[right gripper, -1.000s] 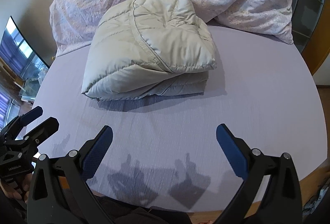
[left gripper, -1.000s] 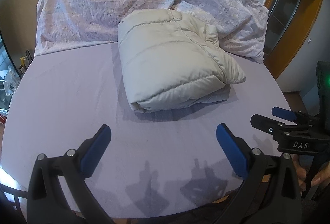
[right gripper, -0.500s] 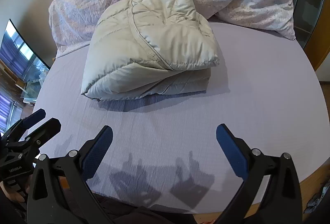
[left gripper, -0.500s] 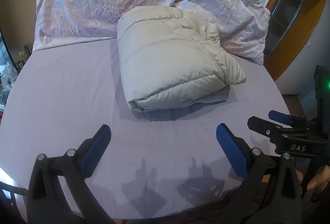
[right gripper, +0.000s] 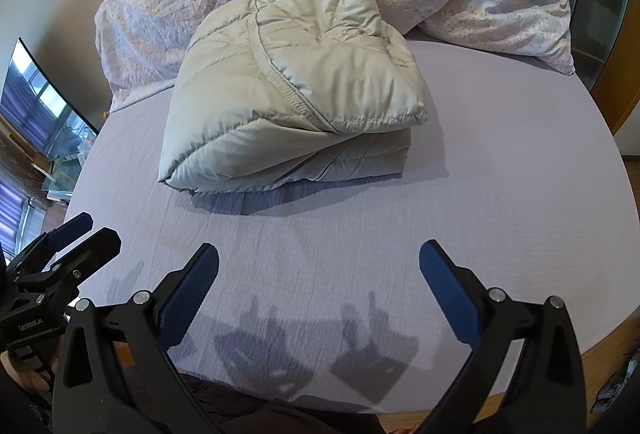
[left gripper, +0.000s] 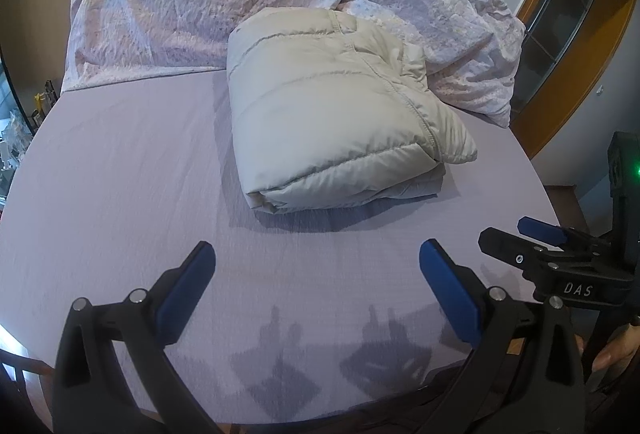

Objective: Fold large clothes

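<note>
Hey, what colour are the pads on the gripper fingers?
Blue, set on black arms: clearest on the right gripper in the right wrist view.

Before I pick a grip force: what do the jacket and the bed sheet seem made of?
Jacket: likely thin synthetic shell over puffy filling; slight sheen, quilted seams, thick soft folds. Sheet: looks like matte woven fabric, perhaps cotton; fine grid texture, faint creases, no shine.

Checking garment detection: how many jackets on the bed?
1. The folded jacket lies on the bed sheet, its far side against the rumpled duvet. Another could be hidden under the duvet; nothing shows.
</note>
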### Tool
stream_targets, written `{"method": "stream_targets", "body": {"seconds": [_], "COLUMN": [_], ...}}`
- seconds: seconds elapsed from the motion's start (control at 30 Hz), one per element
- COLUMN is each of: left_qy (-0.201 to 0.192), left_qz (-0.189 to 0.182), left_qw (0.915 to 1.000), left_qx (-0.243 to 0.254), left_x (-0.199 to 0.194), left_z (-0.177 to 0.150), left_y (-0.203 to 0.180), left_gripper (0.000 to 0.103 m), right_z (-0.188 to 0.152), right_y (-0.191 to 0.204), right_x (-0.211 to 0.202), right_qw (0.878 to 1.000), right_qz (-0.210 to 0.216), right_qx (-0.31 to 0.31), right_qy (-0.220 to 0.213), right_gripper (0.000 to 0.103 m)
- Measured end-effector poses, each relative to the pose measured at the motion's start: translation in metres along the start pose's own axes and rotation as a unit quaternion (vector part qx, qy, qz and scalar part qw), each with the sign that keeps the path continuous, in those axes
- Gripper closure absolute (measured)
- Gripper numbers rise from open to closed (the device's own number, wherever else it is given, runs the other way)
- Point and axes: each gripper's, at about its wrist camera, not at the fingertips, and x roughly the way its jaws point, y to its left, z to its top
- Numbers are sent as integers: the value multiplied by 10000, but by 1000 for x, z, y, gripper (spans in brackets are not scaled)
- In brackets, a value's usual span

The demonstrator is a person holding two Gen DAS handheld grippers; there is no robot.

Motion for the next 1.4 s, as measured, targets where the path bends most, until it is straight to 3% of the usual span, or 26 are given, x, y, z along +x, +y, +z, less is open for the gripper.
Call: {"method": "stream_targets", "body": {"seconds": [1.4], "left_qy": [2], "left_qz": [25], "left_qw": [9999], "left_qx": [-100], "left_x": [-1], "left_z": [-1], "left_y": [3], "left_gripper": [2], "right_z": [-1], "right_y": [1], "right_x": [0], "right_qw": [10000], "right_qz": [14], "right_qx": [0], "right_qy": [11], "right_gripper": [1]}}
